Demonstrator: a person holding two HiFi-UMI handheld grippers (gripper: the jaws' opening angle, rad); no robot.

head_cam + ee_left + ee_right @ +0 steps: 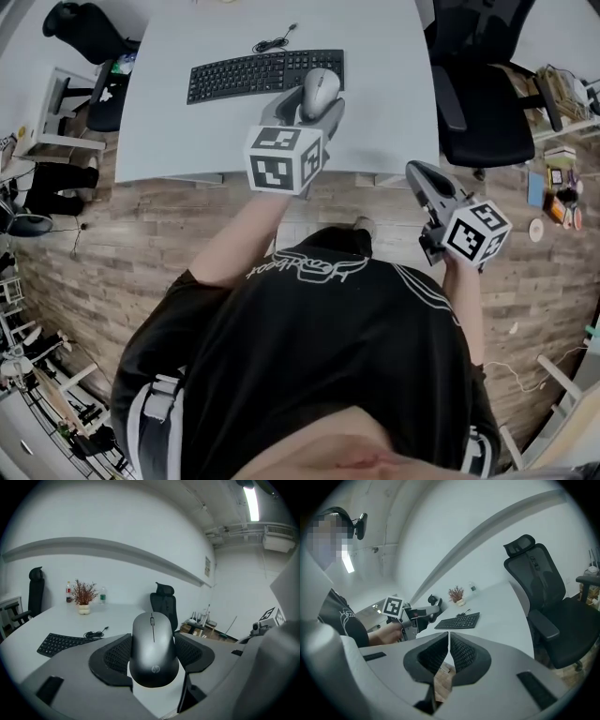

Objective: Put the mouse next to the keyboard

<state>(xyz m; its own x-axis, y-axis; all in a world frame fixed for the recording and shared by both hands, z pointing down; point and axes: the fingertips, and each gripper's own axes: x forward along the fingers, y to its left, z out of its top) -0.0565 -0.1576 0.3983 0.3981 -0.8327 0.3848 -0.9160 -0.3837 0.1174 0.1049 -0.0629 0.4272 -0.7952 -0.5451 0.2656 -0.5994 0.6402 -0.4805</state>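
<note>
In L tool (153,652): 1 mouse (153,641)

On the table (384,112): one keyboard (246,75), one potted plant (83,596), two bottles (69,592). Above the table: one mouse (320,90). Beside the table: two black office chairs (480,105).

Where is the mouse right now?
The smooth grey computer mouse is pinched in the left claw, near the head view's middle, over the white table by the right end of the black keyboard.
</note>
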